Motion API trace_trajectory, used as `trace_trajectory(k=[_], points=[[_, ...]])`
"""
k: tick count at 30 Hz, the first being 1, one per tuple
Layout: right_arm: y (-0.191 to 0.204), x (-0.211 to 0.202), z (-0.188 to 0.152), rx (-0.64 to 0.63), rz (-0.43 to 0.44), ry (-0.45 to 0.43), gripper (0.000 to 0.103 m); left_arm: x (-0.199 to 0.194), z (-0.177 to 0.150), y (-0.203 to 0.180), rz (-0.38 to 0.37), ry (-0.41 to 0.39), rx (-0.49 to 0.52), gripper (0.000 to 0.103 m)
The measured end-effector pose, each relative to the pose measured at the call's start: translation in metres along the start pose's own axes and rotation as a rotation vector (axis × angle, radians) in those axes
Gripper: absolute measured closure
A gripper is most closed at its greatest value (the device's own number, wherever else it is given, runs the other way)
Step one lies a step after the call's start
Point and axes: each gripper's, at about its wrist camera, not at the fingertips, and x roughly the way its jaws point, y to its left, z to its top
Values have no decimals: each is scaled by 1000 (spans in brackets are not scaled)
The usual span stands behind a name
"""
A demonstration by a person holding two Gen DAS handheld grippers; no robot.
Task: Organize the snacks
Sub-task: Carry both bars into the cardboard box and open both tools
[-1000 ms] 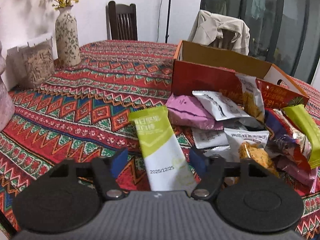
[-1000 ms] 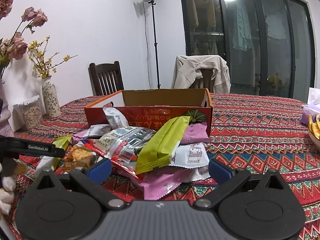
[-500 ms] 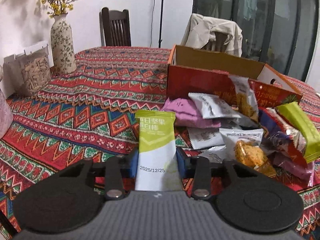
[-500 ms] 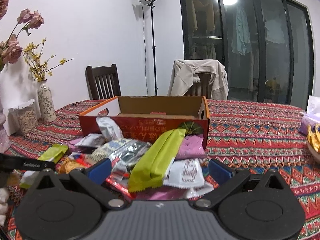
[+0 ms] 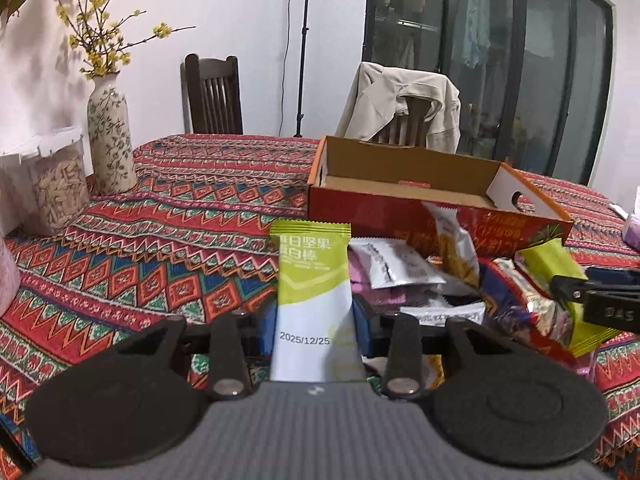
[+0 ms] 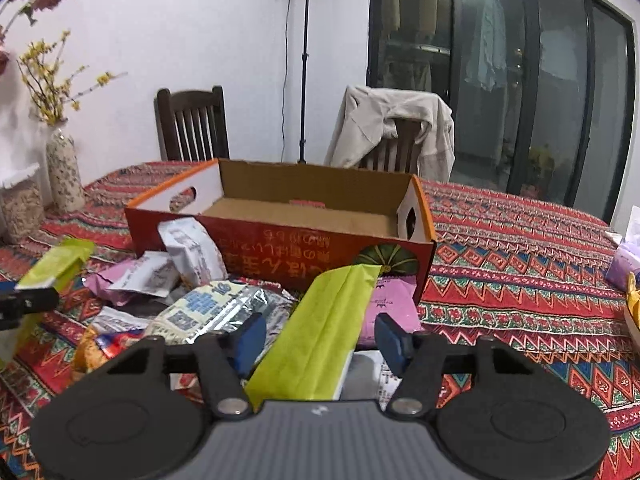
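Note:
My left gripper (image 5: 314, 324) is shut on a green and white nut bar (image 5: 312, 280) and holds it upright above the tablecloth. The bar also shows at the left of the right wrist view (image 6: 56, 264). My right gripper (image 6: 320, 338) is open, its blue pads on either side of a plain green bar (image 6: 324, 336) that lies on the snack pile (image 6: 200, 300); the pads do not touch it. An open red cardboard box (image 5: 400, 200), empty inside, stands behind the pile and also shows in the right wrist view (image 6: 280, 240).
A flowered vase (image 5: 110, 136) and a clear jar of seeds (image 5: 56, 188) stand at the table's left. Two chairs (image 5: 212, 96) are behind the table, one draped with a beige jacket (image 5: 400, 104). A purple tissue pack (image 6: 624, 260) lies at the right edge.
My left gripper closed on the green and white bar and lifted it. My right gripper moved forward over the pile and narrowed around the plain green bar.

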Motion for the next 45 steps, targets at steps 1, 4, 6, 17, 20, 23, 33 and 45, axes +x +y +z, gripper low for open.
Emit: trace_trajectory(k=[1, 4, 6, 17, 20, 23, 33, 45], points=[[1, 2, 1, 4, -1, 4, 50, 0, 1, -1, -6, -3, 2, 64], [4, 7, 2, -3, -12, 19, 52, -1, 4, -4, -21, -14, 9, 64], [5, 9, 2, -6, -11, 34, 54, -2, 6, -6, -32, -20, 12, 64], [2, -6, 5, -20, 1, 20, 70, -5, 11, -9, -58, -35, 19, 64], [-4, -12, 7, 5, 13, 0, 71, -5, 13, -9, -63, -34, 16, 64], [-8, -20, 9, 15, 18, -26, 71, -6, 15, -11, -66, -35, 15, 64], [-19, -35, 37, 43, 40, -135, 71, -8, 55, -25, -103, -77, 38, 64], [-34, 13, 111, 91, 63, -189, 71, 46, 135, -63, -92, -123, 72, 64]])
